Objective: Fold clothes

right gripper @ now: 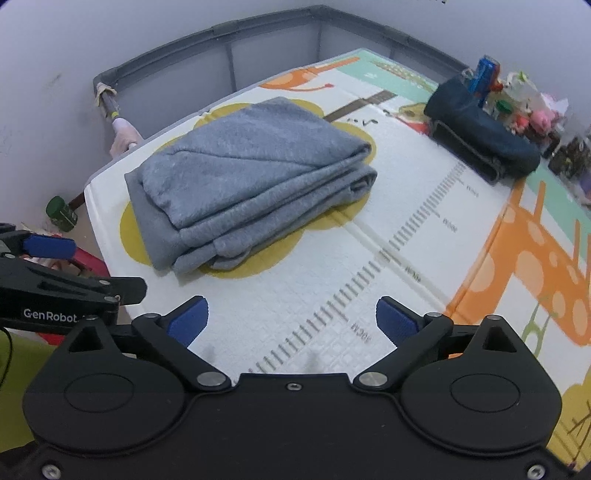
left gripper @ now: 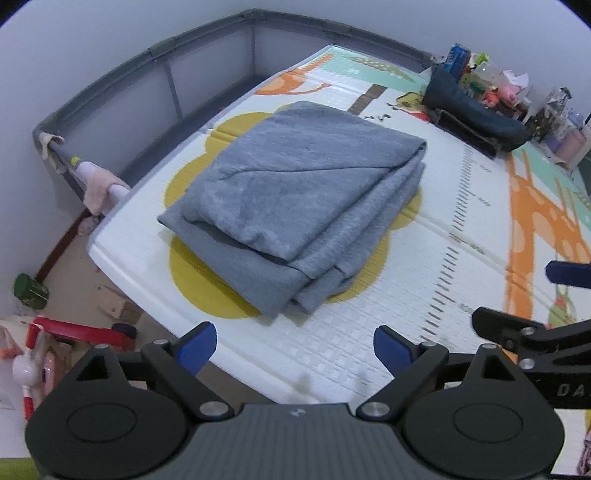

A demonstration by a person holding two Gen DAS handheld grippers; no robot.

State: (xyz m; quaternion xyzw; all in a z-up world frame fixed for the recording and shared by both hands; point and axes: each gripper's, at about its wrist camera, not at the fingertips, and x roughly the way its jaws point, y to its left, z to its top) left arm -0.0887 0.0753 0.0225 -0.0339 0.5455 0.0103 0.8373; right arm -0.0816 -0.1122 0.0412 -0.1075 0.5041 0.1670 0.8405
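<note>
A grey-blue garment (left gripper: 295,192) (right gripper: 243,177) lies folded into a thick bundle on the patterned play mat (left gripper: 461,221) (right gripper: 369,258), over a yellow shape. My left gripper (left gripper: 295,347) hovers over bare mat just in front of the bundle's near edge, open, with nothing between its blue pads. My right gripper (right gripper: 293,321) stands open too, over the printed ruler marks to the right of the bundle, and holds nothing. The two grippers are side by side: a blue pad (right gripper: 48,246) of the left one shows at the right wrist view's left edge.
A dark blue folded garment (left gripper: 476,118) (right gripper: 480,136) lies at the mat's far right beside a clutter of toys and bottles (left gripper: 517,88) (right gripper: 524,107). A grey playpen rail (left gripper: 166,55) (right gripper: 221,33) borders the far side. A red toy (left gripper: 74,332) and a green object (left gripper: 31,291) sit on the floor at left.
</note>
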